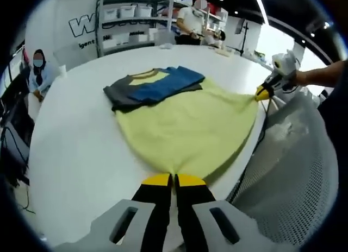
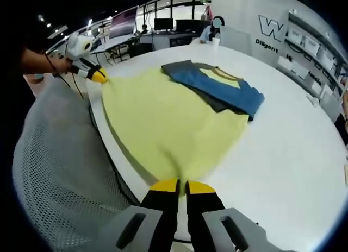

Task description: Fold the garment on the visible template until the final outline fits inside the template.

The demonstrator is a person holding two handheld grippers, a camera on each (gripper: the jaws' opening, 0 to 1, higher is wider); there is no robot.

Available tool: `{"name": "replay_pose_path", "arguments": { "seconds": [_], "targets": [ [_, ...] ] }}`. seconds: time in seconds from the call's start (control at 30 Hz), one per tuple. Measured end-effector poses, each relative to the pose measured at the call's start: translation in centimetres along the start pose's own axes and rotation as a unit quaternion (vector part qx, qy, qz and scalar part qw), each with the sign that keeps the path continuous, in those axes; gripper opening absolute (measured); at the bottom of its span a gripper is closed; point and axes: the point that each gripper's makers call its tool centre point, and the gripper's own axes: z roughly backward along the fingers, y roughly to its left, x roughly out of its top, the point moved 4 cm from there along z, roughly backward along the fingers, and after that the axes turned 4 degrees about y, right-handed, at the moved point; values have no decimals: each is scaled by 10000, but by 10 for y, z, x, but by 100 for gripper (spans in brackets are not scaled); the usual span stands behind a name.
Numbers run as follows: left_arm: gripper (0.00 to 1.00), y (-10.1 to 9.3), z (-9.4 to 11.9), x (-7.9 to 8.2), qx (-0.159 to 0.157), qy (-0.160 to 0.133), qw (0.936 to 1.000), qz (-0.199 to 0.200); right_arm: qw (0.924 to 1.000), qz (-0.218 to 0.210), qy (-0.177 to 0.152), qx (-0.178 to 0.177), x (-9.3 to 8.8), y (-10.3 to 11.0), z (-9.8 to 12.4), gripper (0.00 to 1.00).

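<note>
both grippers [image 1: 173, 180] [image 2: 181, 186] seemingly pinch the yellow shirt's [image 1: 185, 127] hem.

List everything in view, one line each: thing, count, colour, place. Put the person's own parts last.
T-shirt: one, yellow body with grey and blue sleeves folded across its collar end, spread on the table, hem at the near edge.
Table: one, white, round, under the shirt.
Mesh chair back: one, grey, beside the table edge.
Shelving with bins: one unit, grey with white bins, at the far wall.
Other people: at least two, seated or standing at the table's far side.
Left gripper: one, yellow tips on black jaws, shut on the shirt's hem corner.
Right gripper: one, same colours, shut on the other hem corner.
Forearm: one, behind the right gripper.
</note>
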Motion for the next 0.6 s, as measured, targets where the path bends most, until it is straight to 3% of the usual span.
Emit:
{"name": "replay_pose_path", "arguments": {
  "seconds": [0.33,0.6],
  "targets": [
    [1,17,9,35,173,-483,9987,-18,9997,-141,-127,-158,21,-14,13,0],
    [1,28,9,56,202,-623,9979,-10,9994,-100,-211,-259,36,-25,17,0]
  ]
}}
